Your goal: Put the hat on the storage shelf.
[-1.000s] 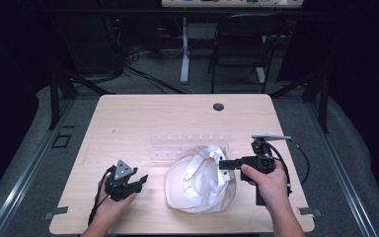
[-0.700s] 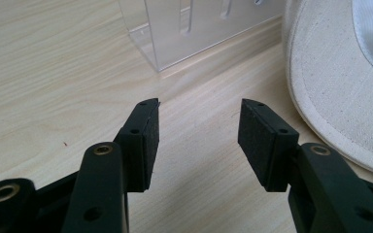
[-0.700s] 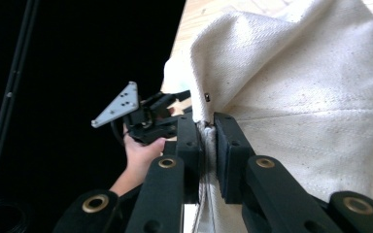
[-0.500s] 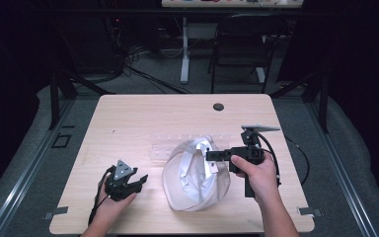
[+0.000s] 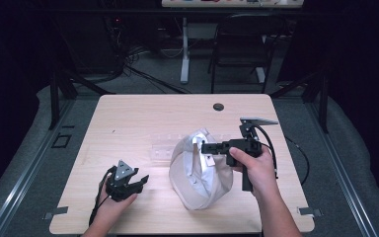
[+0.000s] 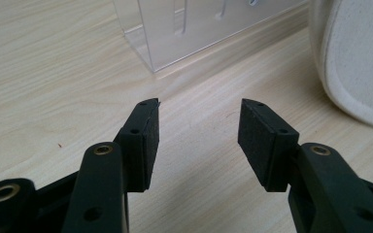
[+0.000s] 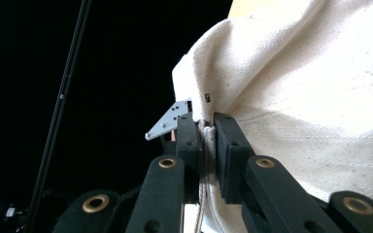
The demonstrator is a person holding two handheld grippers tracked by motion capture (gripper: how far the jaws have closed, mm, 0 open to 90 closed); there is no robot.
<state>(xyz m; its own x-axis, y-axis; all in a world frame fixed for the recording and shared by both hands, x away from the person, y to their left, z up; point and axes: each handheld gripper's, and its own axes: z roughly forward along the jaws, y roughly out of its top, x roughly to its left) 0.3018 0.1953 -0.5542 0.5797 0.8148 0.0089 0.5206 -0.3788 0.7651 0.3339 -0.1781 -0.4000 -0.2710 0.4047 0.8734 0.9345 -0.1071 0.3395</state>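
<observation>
Tongs in the person's right hand, the right gripper (image 5: 208, 147), pinched a seamed edge of a white canvas bag (image 5: 200, 170) at mid-table, bare wood lying far and left. Left gripper (image 5: 139, 179) rested gaping, empty, near-left. Cream, crumpled, the bag stretched near to far beside a clear plastic box (image 5: 164, 147).

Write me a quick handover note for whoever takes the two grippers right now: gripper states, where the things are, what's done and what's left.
Right gripper: shut on an edge of the white cloth bag, holding it up off the table mid-table.
Left gripper: open, holding nothing, low over the table's near left, jaws pointing toward the bag.
Clear plastic holder: lies on the table just behind the bag.
Done: bag gripped at one edge.
Left: likely bring the left gripper to the bag's opposite edge; the goal beyond that cannot be told.
</observation>
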